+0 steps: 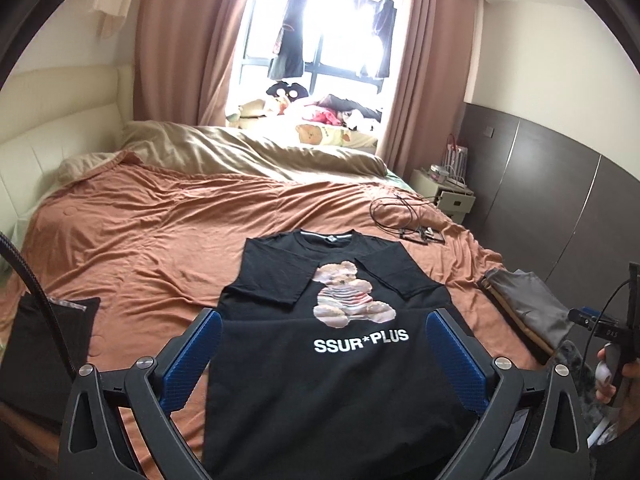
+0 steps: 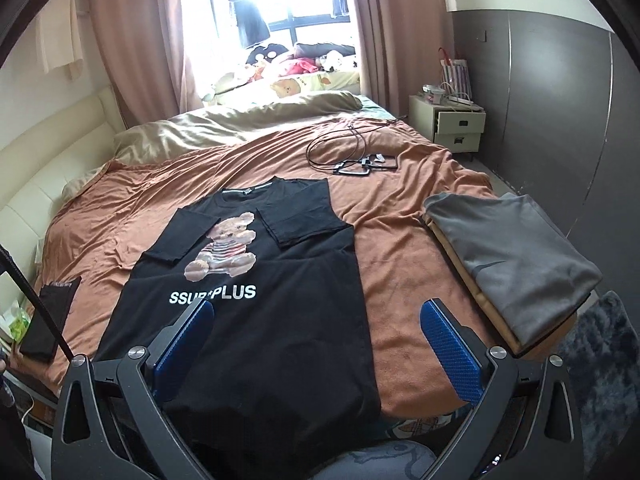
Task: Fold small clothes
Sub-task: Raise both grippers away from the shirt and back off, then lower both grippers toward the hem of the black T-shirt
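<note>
A black T-shirt (image 1: 320,368) with a teddy-bear print and the words SSUR*PLUS lies flat on the orange bed cover, collar away from me, both sleeves folded in over the chest. It also shows in the right wrist view (image 2: 264,320). My left gripper (image 1: 322,324) is open above the shirt's lower half, one blue pad on each side, holding nothing. My right gripper (image 2: 316,312) is open over the shirt's right edge and hem, its left pad (image 2: 186,336) over the fabric and its right pad (image 2: 450,348) over the cover, holding nothing.
A stack of folded clothes (image 2: 508,256) with a grey top sits at the bed's right edge. Black cables and a device (image 2: 360,160) lie beyond the shirt. A dark folded item (image 2: 50,316) lies at the left. A nightstand (image 2: 456,124) stands by the wardrobe.
</note>
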Demonstrator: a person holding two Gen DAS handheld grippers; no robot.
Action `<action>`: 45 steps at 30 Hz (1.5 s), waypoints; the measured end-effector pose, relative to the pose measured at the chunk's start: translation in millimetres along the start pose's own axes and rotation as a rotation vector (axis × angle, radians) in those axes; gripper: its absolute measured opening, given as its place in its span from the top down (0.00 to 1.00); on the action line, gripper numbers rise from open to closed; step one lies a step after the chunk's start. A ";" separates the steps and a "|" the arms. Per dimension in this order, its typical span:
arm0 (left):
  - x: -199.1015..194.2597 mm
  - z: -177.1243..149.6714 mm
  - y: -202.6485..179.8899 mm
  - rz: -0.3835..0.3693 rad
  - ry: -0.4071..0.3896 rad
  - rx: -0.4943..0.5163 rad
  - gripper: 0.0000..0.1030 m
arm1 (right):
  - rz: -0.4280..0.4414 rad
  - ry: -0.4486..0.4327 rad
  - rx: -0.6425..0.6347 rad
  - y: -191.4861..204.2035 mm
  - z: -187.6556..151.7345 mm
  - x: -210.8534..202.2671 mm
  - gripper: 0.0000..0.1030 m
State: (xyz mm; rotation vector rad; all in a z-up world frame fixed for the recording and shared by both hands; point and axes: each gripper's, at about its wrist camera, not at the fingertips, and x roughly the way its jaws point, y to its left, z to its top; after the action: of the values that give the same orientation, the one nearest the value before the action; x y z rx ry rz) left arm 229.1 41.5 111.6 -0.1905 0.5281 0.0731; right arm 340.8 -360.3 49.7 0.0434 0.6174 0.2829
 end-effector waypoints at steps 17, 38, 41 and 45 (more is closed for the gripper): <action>-56.7 -86.1 61.6 0.164 0.020 -0.080 0.00 | -0.061 -0.121 -0.099 -0.8 -76.8 -48.4 0.00; -42.9 -190.1 129.7 0.130 0.098 -0.185 0.01 | 0.058 -0.004 0.037 -59.5 -145.6 0.7 0.00; -29.9 -203.5 138.6 0.094 0.123 -0.231 0.01 | 0.064 0.013 0.065 -70.4 -151.1 12.6 0.00; -9.1 -214.3 147.8 0.072 0.176 -0.282 0.12 | 0.080 0.044 0.089 -81.1 -154.8 33.3 0.21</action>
State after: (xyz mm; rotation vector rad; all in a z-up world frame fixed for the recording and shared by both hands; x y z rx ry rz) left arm 98.0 143.4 -89.1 -0.4564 0.6998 0.2023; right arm 297.6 -435.9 -105.4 0.1477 0.6724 0.3350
